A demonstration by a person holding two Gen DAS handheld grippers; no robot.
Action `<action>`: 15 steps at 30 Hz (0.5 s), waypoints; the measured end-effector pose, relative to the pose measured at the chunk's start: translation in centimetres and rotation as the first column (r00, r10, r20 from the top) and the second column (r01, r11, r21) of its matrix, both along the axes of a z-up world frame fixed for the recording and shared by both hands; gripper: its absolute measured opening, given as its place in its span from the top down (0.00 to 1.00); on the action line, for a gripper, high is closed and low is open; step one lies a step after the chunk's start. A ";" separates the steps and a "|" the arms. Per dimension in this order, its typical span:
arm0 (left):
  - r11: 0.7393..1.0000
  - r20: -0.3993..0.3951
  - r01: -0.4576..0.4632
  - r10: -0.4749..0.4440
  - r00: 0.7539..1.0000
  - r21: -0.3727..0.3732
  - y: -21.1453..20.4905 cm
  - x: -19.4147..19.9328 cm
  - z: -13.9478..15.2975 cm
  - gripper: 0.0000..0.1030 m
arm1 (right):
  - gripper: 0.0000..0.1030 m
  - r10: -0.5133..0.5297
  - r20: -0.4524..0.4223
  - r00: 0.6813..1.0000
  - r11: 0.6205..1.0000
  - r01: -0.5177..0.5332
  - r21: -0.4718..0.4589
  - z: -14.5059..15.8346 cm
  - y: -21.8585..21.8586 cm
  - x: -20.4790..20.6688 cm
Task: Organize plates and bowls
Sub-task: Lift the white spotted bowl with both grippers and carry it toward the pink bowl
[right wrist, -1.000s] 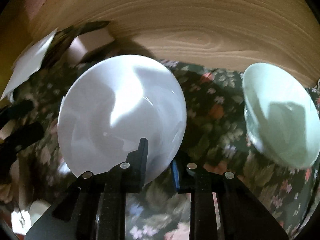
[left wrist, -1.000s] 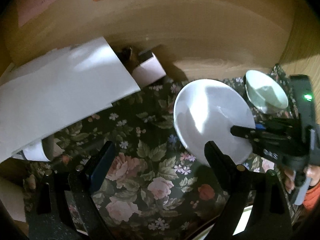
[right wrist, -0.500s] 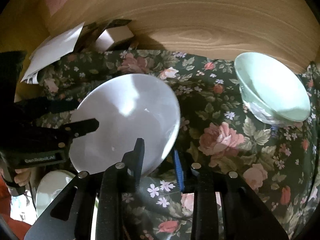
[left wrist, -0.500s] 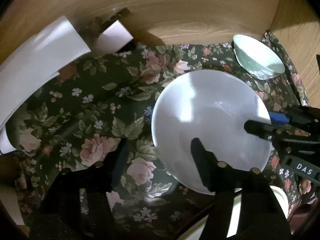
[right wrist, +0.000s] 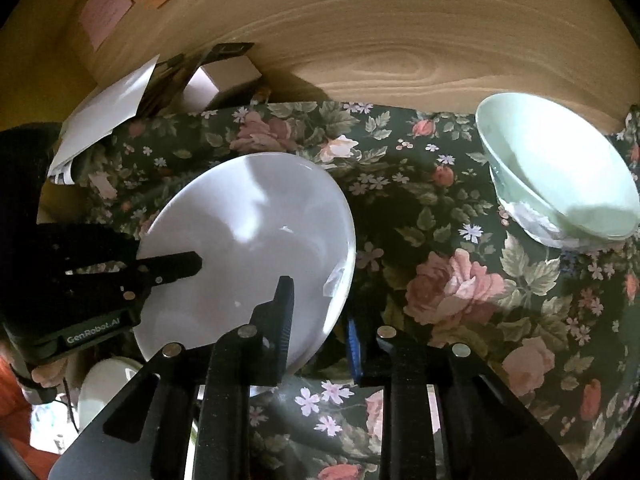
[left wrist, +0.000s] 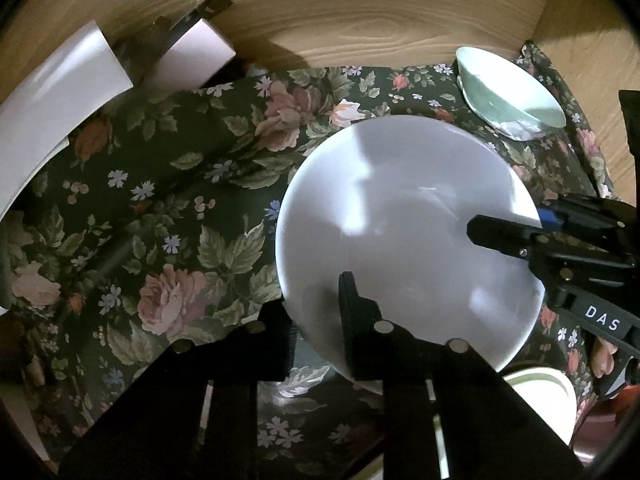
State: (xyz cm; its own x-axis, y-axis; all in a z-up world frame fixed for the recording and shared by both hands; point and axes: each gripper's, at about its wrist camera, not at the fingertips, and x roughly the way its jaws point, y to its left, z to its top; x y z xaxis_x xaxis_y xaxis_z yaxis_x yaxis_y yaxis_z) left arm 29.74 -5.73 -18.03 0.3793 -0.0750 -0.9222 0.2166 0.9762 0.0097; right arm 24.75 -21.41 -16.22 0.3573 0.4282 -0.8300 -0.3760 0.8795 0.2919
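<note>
Two grippers clamp one white plate [left wrist: 404, 232] above a floral tablecloth [left wrist: 168, 216]: the left gripper [left wrist: 316, 320], jaws just closed, pinches its near rim, while the right gripper [right wrist: 320, 320] grips the opposite edge. A pale green bowl [right wrist: 560, 168] sits well apart, near the wooden wall [right wrist: 400, 40].

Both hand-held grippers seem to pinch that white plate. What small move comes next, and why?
Probably lift the white plate slightly off the floral cloth: the left hand-held gripper and right hand-held gripper each clamp its rim on different sides.
</note>
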 end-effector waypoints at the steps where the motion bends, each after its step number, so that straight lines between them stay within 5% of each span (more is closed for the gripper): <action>1: 1.000 0.000 0.000 0.000 1.000 -0.002 0.1 0.0 0.0 0.82 | 0.80 0.000 0.002 1.000 1.000 0.000 -0.003 0.0 0.0 -0.1; 15: 0.999 0.115 -0.025 0.030 0.993 -0.047 1.2 -3.4 4.6 0.82 | 0.80 -0.012 0.079 0.997 1.000 0.010 0.030 3.5 0.5 -2.2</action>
